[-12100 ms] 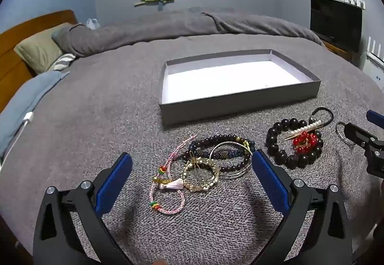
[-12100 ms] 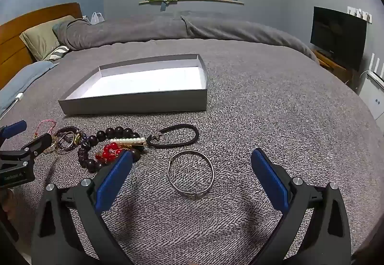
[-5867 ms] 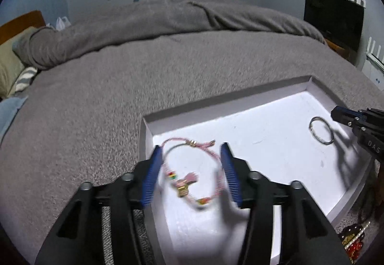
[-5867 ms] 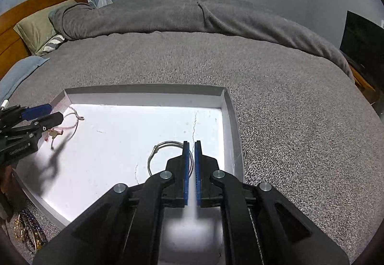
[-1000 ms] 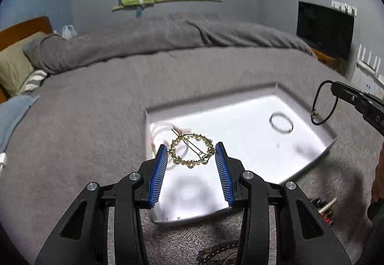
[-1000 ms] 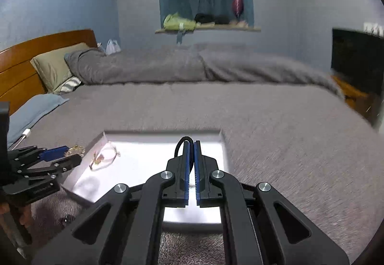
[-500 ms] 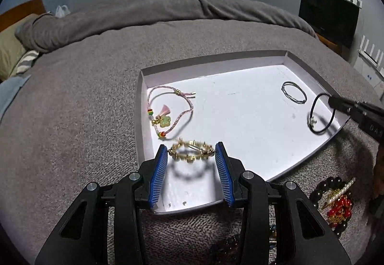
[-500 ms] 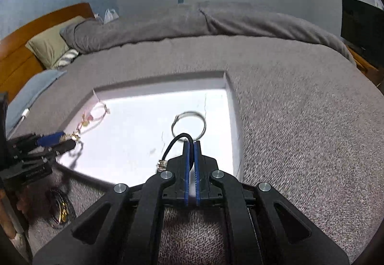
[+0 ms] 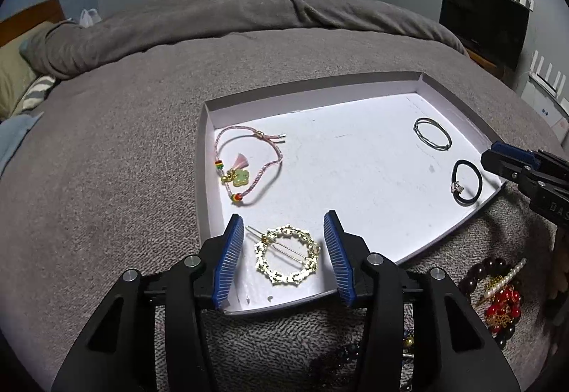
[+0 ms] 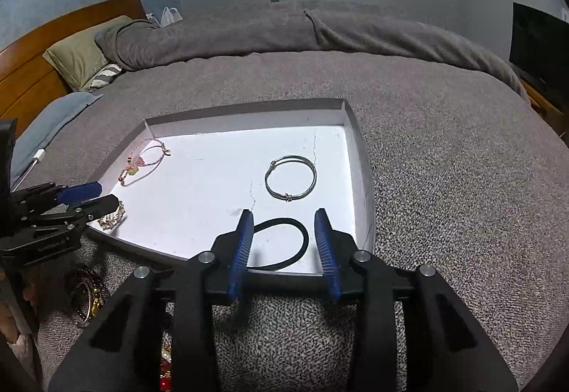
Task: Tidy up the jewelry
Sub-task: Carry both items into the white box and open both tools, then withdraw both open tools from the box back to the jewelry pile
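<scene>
- left wrist view: left hand-held gripper (image 9: pixel 284 250) over the near left corner of the white-floored grey tray (image 9: pixel 355 82) on the grey bed cover (image 9: pixel 106 178).
- jaws spreading apart, blue pads clear of the gold wreath hair clip (image 9: pixel 286 257), which lies flat on the tray floor between them, touching neither pad.
- farther in along the tray's left wall: pink cord bracelet (image 9: pixel 249 164) with tassel and green charm.
- at the tray's right side: silver bangle (image 9: pixel 432 133), and nearer, black hair tie (image 9: pixel 466 181) lying flat.
- right hand-held gripper (image 9: pixel 512 164) entering from the right edge, just beside the hair tie.
- outside the tray, lower right on the bed cover: dark bead bracelet (image 9: pixel 480 274) heaped with red beads (image 9: pixel 503 306) and a pearl clip (image 9: pixel 505 280).
- right wrist view: right hand-held gripper (image 10: pixel 284 239) over the tray's (image 10: pixel 362 157) near right corner, jaws opening, pads apart.
- black hair tie (image 10: pixel 284 242) resting on the tray floor between the pads, partly hidden behind the left pad, gripped by neither.
- silver bangle (image 10: pixel 290 178) just beyond it; pink cord bracelet (image 10: pixel 144 161) at the far left corner.
- left hand-held gripper (image 10: pixel 89 202) at the left edge, above the gold wreath hair clip (image 10: pixel 112 218).
- more bracelets (image 10: pixel 87 296) on the bed cover below it, too dim to sort.
</scene>
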Motion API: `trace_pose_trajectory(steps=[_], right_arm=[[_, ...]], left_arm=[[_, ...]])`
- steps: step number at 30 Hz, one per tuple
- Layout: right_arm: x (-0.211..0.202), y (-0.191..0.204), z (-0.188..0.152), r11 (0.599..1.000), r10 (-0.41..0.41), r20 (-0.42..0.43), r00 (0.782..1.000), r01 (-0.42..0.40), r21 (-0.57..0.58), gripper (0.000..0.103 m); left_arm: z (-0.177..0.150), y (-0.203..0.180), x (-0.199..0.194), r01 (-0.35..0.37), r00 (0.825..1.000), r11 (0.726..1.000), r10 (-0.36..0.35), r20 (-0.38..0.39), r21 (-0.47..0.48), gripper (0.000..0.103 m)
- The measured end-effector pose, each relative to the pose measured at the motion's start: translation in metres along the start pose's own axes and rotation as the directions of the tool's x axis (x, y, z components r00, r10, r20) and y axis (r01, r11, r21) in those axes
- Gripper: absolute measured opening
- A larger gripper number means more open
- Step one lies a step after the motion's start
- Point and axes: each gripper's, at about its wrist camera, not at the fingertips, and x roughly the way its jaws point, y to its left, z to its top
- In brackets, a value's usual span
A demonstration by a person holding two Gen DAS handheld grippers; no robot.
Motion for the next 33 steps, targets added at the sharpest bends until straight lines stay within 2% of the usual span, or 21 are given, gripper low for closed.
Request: trace_pose_trajectory(steps=[3, 5, 6, 7, 11, 12, 15, 25, 33], right_arm=[[-0.005, 0.0, 0.001, 1.0, 0.008, 0.018, 1.0, -0.008, 0.004, 0.06], [-0.008, 0.0, 0.002, 1.0, 0.008, 0.029, 1.0, -0.008, 0.003, 0.062], [-0.01, 0.0, 0.003, 1.0, 0.007, 0.038, 0.999, -0.007, 0.003, 0.065], [-0.011, 0.0, 0.003, 1.0, 0.007, 0.045, 0.999, -0.007, 0.004, 0.067], [-0.018, -0.001, 0.005, 1.0, 0.009, 0.077, 0.997, -0.01, 0.013, 0.08], [-0.019, -0.001, 0.005, 1.0, 0.004, 0.081, 0.997, -0.006, 0.014, 0.086], [-0.022, -0.002, 0.005, 1.0, -0.006, 0.098, 0.995, 0.004, 0.023, 0.097], [-0.03, -0.01, 0.001, 0.997, -0.045, 0.145, 0.988, 0.034, 0.075, 0.098], [-0.038, -0.013, -0.01, 0.993, -0.07, 0.133, 0.989, 0.057, 0.101, 0.098]], left_arm=[[0.0, -0.001, -0.001, 0.001, 1.0, 1.0, -0.001, 0.006, 0.002, 0.053], [0.001, -0.003, -0.003, 0.004, 1.0, 1.0, -0.004, 0.013, 0.006, 0.06], [0.001, -0.004, -0.005, -0.009, 1.0, 1.0, 0.009, 0.024, 0.012, 0.071], [0.001, -0.006, -0.007, -0.022, 0.999, 1.0, 0.021, 0.037, 0.018, 0.075], [0.002, -0.008, -0.017, -0.04, 0.996, 0.999, 0.038, 0.079, 0.019, 0.079], [0.002, -0.008, -0.019, -0.044, 0.995, 0.999, 0.042, 0.086, 0.014, 0.081], [0.003, -0.007, -0.025, -0.058, 0.992, 0.998, 0.058, 0.111, 0.0, 0.09], [-0.002, -0.007, -0.036, -0.095, 0.983, 0.995, 0.094, 0.158, -0.004, 0.094], [-0.008, -0.006, -0.046, -0.1, 0.98, 0.995, 0.1, 0.174, -0.011, 0.094]])
